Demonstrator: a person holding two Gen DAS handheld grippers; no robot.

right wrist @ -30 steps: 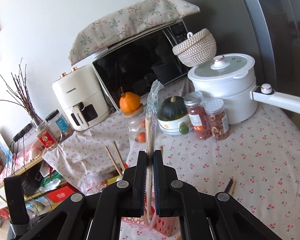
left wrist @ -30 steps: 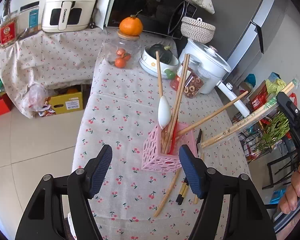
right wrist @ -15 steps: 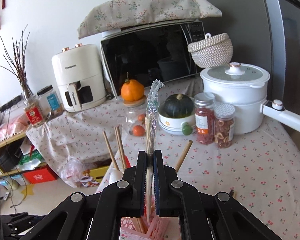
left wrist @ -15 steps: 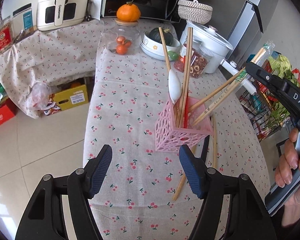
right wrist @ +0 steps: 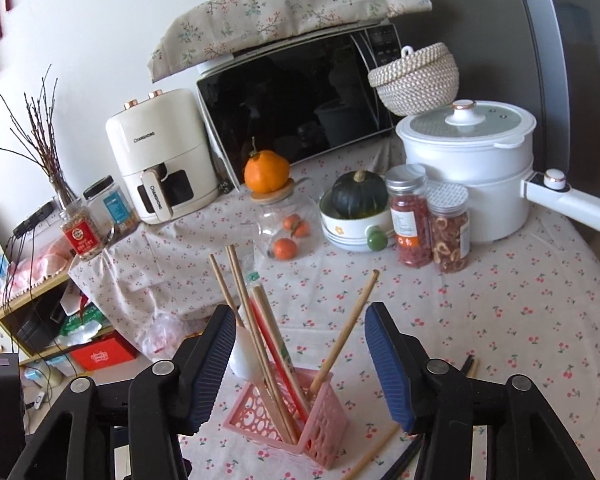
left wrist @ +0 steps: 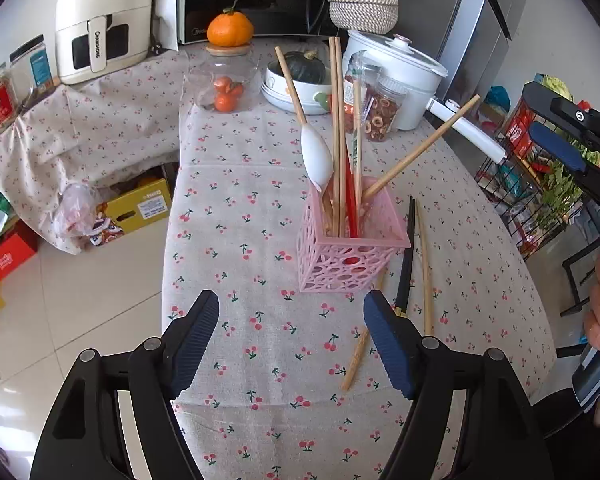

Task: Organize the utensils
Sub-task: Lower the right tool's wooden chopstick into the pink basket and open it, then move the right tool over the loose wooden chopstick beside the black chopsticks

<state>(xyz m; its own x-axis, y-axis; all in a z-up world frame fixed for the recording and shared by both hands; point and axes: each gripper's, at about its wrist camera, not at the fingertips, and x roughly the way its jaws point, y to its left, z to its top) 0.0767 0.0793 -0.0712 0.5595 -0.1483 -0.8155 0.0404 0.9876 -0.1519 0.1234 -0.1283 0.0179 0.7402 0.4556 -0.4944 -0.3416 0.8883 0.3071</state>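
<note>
loose chopsticks [left wrist: 423, 272] lie beside the pink basket [left wrist: 350, 248], jars [right wrist: 448, 232] behind.

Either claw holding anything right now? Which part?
Nothing held. Right claw is opening above the pink basket, pads clear of the chopsticks. Left claw is opening too, with nothing between its pads.

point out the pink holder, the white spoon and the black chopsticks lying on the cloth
pink holder [left wrist: 352, 268], left wrist view, front lattice wall
white spoon [left wrist: 318, 156], left wrist view, bowl
black chopsticks [left wrist: 406, 256], left wrist view, mid shaft

Bright, even daylight, soft shadows, sharp focus, strong fisheye bending at edges.
</note>
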